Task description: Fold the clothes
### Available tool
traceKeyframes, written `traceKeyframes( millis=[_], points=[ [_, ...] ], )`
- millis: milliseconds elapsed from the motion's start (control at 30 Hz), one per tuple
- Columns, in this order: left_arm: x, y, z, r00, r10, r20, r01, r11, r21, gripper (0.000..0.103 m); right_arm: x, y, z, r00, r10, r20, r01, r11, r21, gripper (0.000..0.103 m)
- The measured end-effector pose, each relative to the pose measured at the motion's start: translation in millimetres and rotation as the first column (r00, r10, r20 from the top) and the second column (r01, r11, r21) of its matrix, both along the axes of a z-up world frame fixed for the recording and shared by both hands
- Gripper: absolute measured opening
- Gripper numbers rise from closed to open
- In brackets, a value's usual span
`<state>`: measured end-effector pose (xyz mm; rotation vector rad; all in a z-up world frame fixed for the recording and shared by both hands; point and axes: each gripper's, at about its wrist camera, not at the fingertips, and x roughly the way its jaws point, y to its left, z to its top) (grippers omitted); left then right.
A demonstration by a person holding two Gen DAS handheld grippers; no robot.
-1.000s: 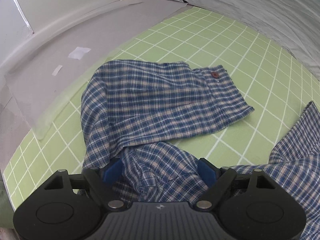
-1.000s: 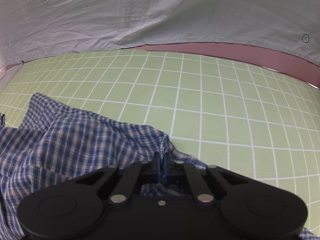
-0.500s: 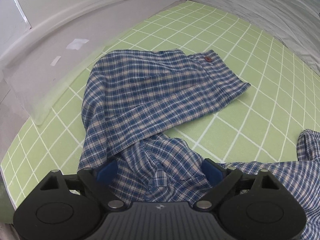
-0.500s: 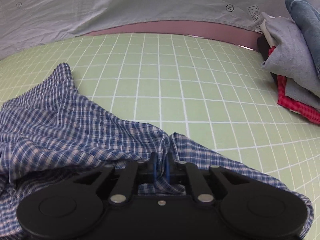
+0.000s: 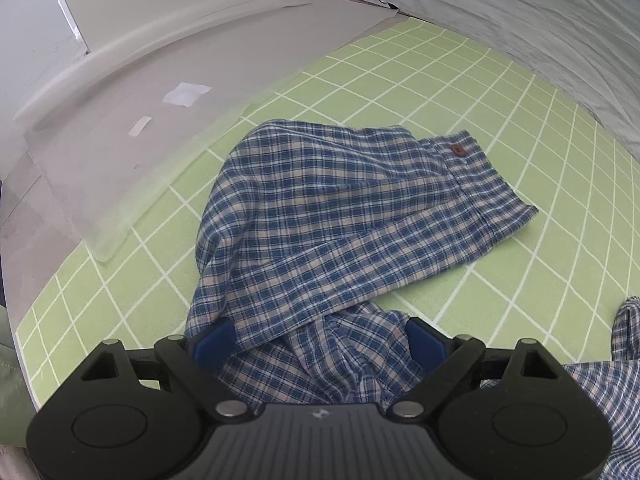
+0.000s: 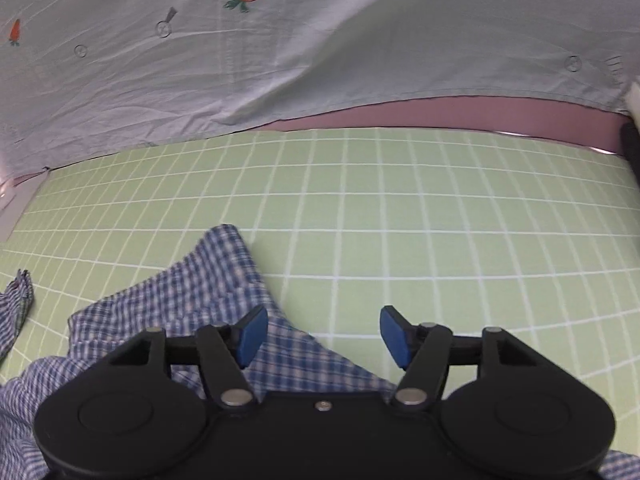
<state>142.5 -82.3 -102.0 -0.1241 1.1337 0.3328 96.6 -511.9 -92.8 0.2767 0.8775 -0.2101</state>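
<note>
A blue and white plaid shirt (image 5: pixel 340 216) lies rumpled on the green gridded mat (image 5: pixel 460 80), one sleeve with a brown button (image 5: pixel 456 149) stretched to the right. My left gripper (image 5: pixel 320 340) stands open over a bunched fold of it, blue pads wide apart on either side of the cloth. In the right wrist view another part of the plaid shirt (image 6: pixel 200 300) lies on the mat (image 6: pixel 400 220). My right gripper (image 6: pixel 320 332) is opening above it; the cloth lies loose below the jaws and the pads do not press on it.
A white board (image 5: pixel 120 120) lies at the mat's left edge. A pale sheet with carrot prints (image 6: pixel 280 40) hangs along the far side, above a pink strip (image 6: pixel 460 114). A dark object (image 6: pixel 632 140) shows at the far right.
My right gripper was shut on a pinch of plaid cloth; its jaws have spread and the cloth has dropped flat. The left gripper has stayed open over the same fold.
</note>
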Motion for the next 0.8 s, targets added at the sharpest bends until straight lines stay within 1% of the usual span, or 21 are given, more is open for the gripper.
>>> traceKeyframes(
  millis=[33, 67, 133, 200, 233, 267, 333, 367, 433, 500, 533, 567, 633, 700, 733, 767, 800],
  points=[
    [1, -1, 0, 1.000, -0.006, 0.002, 0.006, 1.000, 0.001, 0.092, 9, 5, -3, 1.000, 0.025, 0.007, -0.026, 0.999, 0.024, 0.069],
    [2, -1, 0, 1.000, -0.012, 0.005, 0.012, 1.000, 0.001, 0.092, 17, 9, -5, 0.999, 0.043, 0.006, -0.044, 0.998, 0.037, 0.069],
    [6, -1, -1, 1.000, -0.017, 0.007, 0.017, 1.000, -0.003, 0.092, 33, 17, -12, 0.998, 0.067, -0.022, -0.066, 0.997, 0.032, 0.069],
    [11, -2, -2, 1.000, -0.017, 0.007, 0.017, 1.000, -0.006, 0.092, 41, 19, -17, 0.995, 0.092, -0.044, -0.091, 0.996, 0.017, 0.056],
    [14, -2, -3, 1.000, -0.018, 0.005, 0.018, 1.000, -0.004, 0.092, 44, 19, -19, 0.992, 0.113, -0.048, -0.112, 0.993, 0.018, 0.032],
    [17, -3, -4, 1.000, -0.019, 0.005, 0.019, 1.000, -0.002, 0.092, 47, 19, -19, 0.989, 0.139, -0.045, -0.139, 0.990, 0.012, 0.021],
    [25, -5, -5, 1.000, -0.024, 0.009, 0.024, 1.000, -0.003, 0.092, 53, 19, -18, 0.980, 0.193, -0.040, -0.193, 0.981, -0.002, 0.011],
    [29, -6, -4, 0.999, -0.028, 0.020, 0.028, 1.000, -0.009, 0.092, 60, 15, -16, 0.975, 0.218, -0.031, -0.219, 0.976, -0.004, 0.007],
    [37, -7, 2, 0.997, -0.030, 0.065, 0.032, 0.999, -0.031, 0.092, 73, 3, -7, 0.978, 0.208, 0.006, -0.208, 0.978, -0.019, 0.006],
    [44, -10, 12, 0.992, -0.023, 0.123, 0.031, 0.998, -0.057, 0.092, 87, -19, 12, 0.988, 0.129, 0.084, -0.127, 0.992, -0.026, 0.006],
    [47, -12, 16, 0.989, -0.020, 0.147, 0.031, 0.997, -0.068, 0.092, 90, -32, 26, 0.987, 0.066, 0.146, -0.062, 0.998, -0.026, 0.006],
    [50, -15, 20, 0.986, -0.017, 0.165, 0.030, 0.997, -0.076, 0.092, 93, -45, 40, 0.978, -0.001, 0.211, 0.006, 1.000, -0.022, 0.006],
    [55, -21, 27, 0.980, -0.011, 0.200, 0.030, 0.995, -0.093, 0.092, 91, -67, 63, 0.937, -0.137, 0.322, 0.149, 0.989, -0.011, 0.007],
    [60, -30, 27, 0.979, -0.023, 0.203, 0.045, 0.993, -0.105, 0.092, 92, -82, 69, 0.911, -0.212, 0.353, 0.243, 0.969, -0.045, 0.019],
    [61, -36, 25, 0.980, -0.036, 0.195, 0.057, 0.993, -0.106, 0.092, 97, -86, 66, 0.928, -0.204, 0.312, 0.243, 0.965, -0.094, 0.035],
    [60, -42, 22, 0.982, -0.052, 0.182, 0.072, 0.992, -0.104, 0.092, 99, -86, 60, 0.950, -0.185, 0.251, 0.227, 0.963, -0.149, 0.044],
    [59, -48, 20, 0.983, -0.067, 0.172, 0.085, 0.991, -0.100, 0.092, 94, -84, 56, 0.960, -0.177, 0.218, 0.219, 0.958, -0.187, 0.044]
  ],
)
